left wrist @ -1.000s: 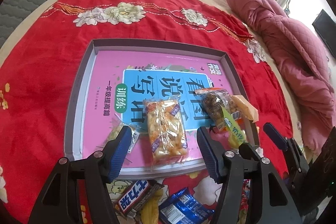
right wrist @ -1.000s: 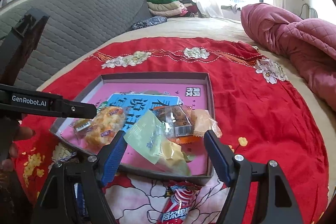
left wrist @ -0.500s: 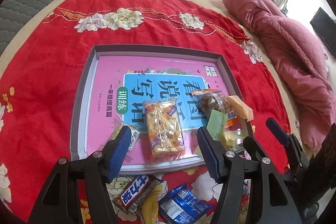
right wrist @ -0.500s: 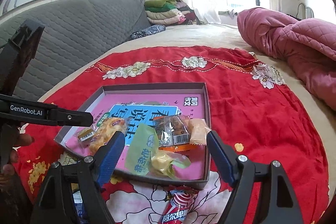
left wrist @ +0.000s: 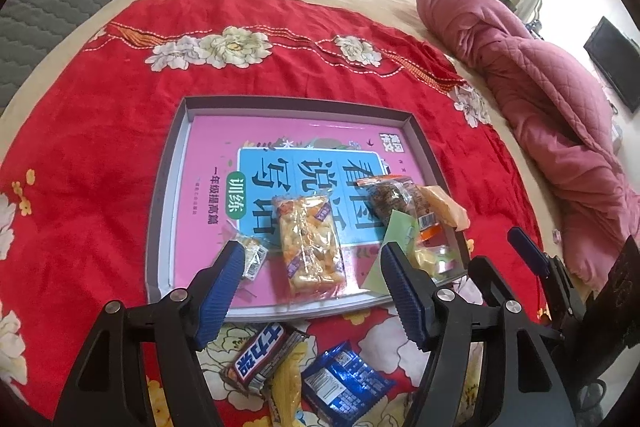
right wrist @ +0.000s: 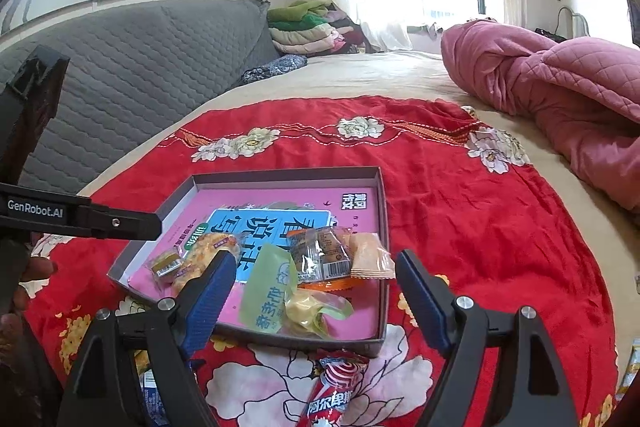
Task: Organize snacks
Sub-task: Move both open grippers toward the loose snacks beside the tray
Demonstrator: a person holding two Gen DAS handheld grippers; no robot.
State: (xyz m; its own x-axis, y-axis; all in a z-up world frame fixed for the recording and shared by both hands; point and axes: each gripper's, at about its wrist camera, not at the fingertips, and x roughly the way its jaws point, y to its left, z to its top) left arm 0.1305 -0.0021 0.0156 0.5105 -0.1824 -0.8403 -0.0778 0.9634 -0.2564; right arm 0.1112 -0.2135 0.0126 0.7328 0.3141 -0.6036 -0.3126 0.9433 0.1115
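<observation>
Left hand-held gripper [left wrist: 312,259] is hovering over the near edge of the tray [left wrist: 160,195], jaws spreading wider right now, nothing pinched in them. The orange-yellow snack pack [left wrist: 310,247] lies flat on the tray in the gap between the blue pads, not touched by either one. At about 9 o'clock from that pack there's a tiny wrapped candy [left wrist: 252,257] just beside the left pad.

Right hand-held gripper [right wrist: 312,279] is open too, empty, sitting above the tray's near right corner. Between its pads, lying in the tray: a pale green packet [right wrist: 266,297] with a yellowish sweet [right wrist: 304,311] next to it, and at 12 o'clock from those a clear-wrapped dark snack with a barcode [right wrist: 322,253] touching an orange packet [right wrist: 368,259] at its 3 o'clock.

The tray is a shallow grey box lid with a pink and blue book [left wrist: 304,163] covering its floor, and all those snacks lie on the near half of the book.

Outside the tray, on the red flowered blanket [left wrist: 100,147] at 6 o'clock: a brown chocolate bar [left wrist: 260,355], a blue packet [left wrist: 344,383] and a yellow wrapper [left wrist: 286,387] between them. From the right camera a red and white lollipop pack [right wrist: 334,387] lies just below the tray's near edge.

Everything's on a bed, with a pink quilt [right wrist: 560,95] bunched up around 2 o'clock.
</observation>
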